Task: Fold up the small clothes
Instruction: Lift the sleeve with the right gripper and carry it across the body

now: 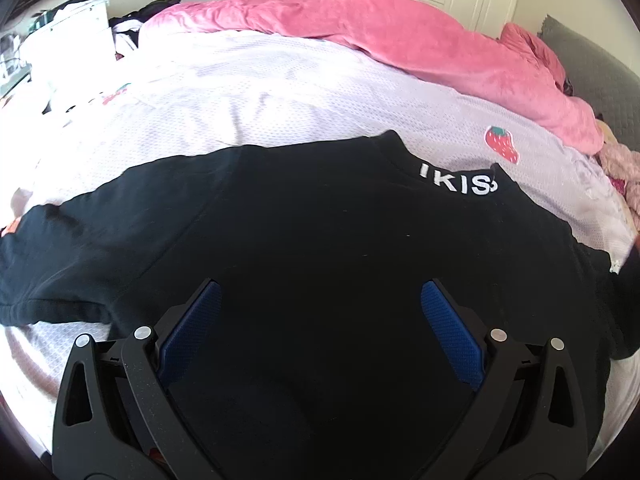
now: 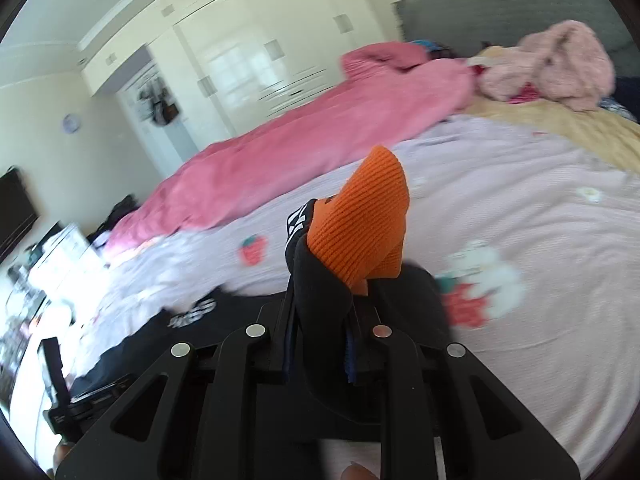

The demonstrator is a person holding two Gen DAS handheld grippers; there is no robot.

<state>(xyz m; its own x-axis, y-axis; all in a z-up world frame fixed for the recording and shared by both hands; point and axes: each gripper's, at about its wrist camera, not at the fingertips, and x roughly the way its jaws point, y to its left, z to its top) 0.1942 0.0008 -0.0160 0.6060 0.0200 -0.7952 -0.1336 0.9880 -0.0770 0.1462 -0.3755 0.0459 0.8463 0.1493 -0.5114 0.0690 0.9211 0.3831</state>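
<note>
A small black top (image 1: 320,220) lies flat on the lilac bedsheet (image 1: 280,92), with white letters on its collar (image 1: 456,184). My left gripper (image 1: 320,292) hovers just over the body of the top, jaws wide open, blue pads (image 1: 448,320) holding nothing. In the right wrist view my right gripper (image 2: 320,320) is shut on a black sleeve with an orange ribbed cuff (image 2: 364,220), which is lifted off the bed. The rest of the top (image 2: 160,332) trails down to the lower left. The fabric hides the right fingertips.
A bunched pink duvet (image 1: 400,40) runs along the far side of the bed. Fluffy pink clothes (image 2: 560,68) are piled by the grey headboard (image 2: 500,4). Cluttered furniture (image 1: 60,40) stands at the left, and white wardrobes (image 2: 240,52) are behind.
</note>
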